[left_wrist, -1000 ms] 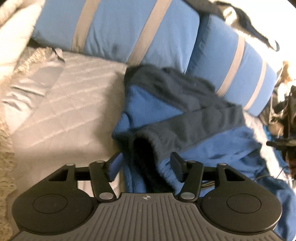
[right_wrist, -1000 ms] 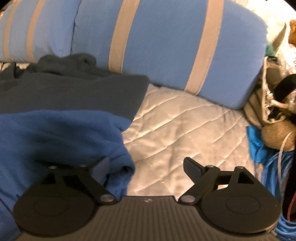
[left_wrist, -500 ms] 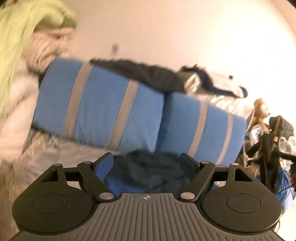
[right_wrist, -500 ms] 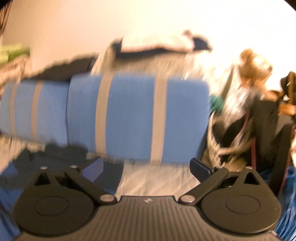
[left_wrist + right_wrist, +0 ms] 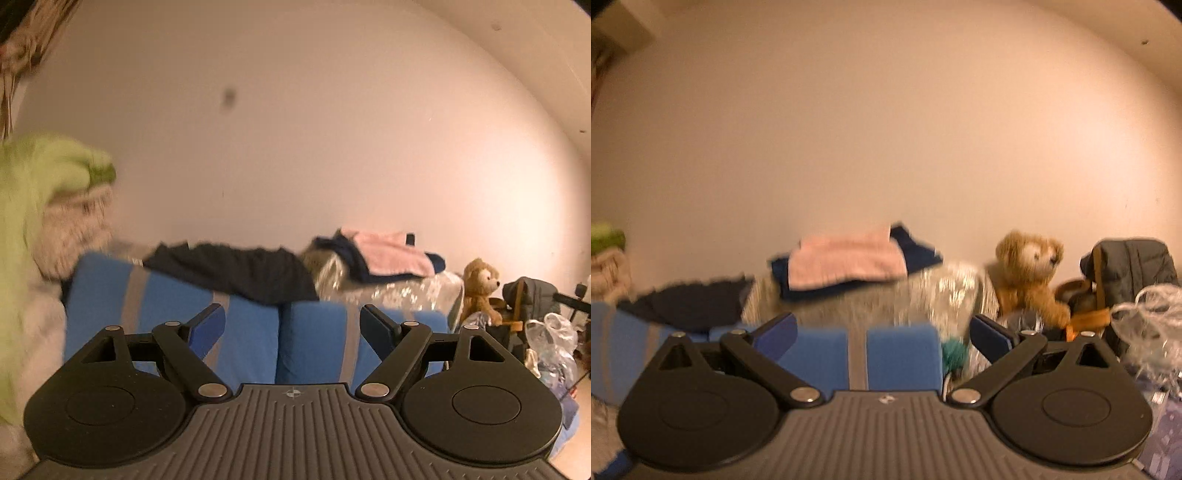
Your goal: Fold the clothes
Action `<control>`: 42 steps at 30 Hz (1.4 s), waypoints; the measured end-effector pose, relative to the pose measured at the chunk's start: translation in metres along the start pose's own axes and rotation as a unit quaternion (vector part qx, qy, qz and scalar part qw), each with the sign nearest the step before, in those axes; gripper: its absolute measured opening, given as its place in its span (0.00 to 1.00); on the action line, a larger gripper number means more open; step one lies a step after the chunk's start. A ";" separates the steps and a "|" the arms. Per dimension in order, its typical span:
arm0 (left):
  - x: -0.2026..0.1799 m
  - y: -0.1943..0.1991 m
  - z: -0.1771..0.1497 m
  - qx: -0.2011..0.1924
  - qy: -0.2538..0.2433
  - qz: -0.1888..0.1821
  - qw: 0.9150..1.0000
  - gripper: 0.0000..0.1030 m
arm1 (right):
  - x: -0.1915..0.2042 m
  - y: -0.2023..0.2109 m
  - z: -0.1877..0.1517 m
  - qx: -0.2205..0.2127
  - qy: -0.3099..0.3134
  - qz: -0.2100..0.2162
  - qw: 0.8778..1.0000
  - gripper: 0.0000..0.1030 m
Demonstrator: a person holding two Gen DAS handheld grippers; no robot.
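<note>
My left gripper [image 5: 292, 321] is open and empty, raised and facing the wall above the blue striped pillows [image 5: 170, 325]. My right gripper [image 5: 882, 330] is open and empty too, facing the same wall over a blue striped pillow [image 5: 894, 354]. The blue and dark grey fleece garment is out of both views. A dark garment [image 5: 236, 269] lies draped on top of the pillows; it also shows in the right wrist view [image 5: 687, 302]. A pink and navy folded pile [image 5: 384, 254] sits behind the pillows, and shows in the right wrist view [image 5: 846, 262].
A brown teddy bear [image 5: 1030, 273] sits at the right beside a dark bag [image 5: 1134, 266] and clear plastic bags [image 5: 1148, 325]. A green and cream heap of cloth [image 5: 40, 206] rises at the left. The pale wall [image 5: 314, 129] fills the upper view.
Both grippers have lifted off the blue fleece garment and tilted up from the bed to the wall. Both opened wider; the garment has dropped out of view.
</note>
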State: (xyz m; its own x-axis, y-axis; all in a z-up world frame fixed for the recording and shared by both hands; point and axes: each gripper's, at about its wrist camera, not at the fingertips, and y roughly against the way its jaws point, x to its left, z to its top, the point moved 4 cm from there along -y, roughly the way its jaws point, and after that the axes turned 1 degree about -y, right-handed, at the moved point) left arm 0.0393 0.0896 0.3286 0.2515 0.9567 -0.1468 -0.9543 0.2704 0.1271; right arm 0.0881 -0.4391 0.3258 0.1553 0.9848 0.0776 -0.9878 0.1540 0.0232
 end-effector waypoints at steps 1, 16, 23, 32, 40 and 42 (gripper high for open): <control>-0.002 0.009 0.005 0.000 -0.002 0.001 1.000 0.78 | -0.004 0.012 0.010 -0.011 -0.004 0.002 1.000 1.00; 0.010 0.078 -0.054 0.077 -0.003 -0.016 0.997 0.80 | -0.031 0.127 -0.034 0.069 0.012 0.064 0.995 1.00; 0.046 0.067 -0.144 0.144 0.033 -0.002 0.989 0.80 | -0.028 0.127 -0.148 0.146 0.011 0.118 0.982 1.00; 0.097 0.059 -0.240 0.225 0.145 -0.041 0.963 0.80 | -0.023 0.113 -0.233 0.219 -0.035 0.143 0.965 1.00; 0.116 0.050 -0.301 0.271 0.255 -0.110 0.922 0.79 | -0.006 0.098 -0.271 0.262 -0.055 0.168 0.949 1.00; 0.120 0.049 -0.312 0.272 0.292 -0.136 0.907 0.79 | -0.003 0.096 -0.278 0.270 -0.058 0.175 0.945 1.00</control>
State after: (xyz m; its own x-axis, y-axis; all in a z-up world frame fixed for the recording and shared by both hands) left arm -0.0275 0.1842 0.0115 0.1849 0.6689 -0.7200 -0.6089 0.6530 0.4503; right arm -0.0099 -0.4050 0.0510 -0.1496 0.9476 0.2821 -0.8338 -0.2743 0.4792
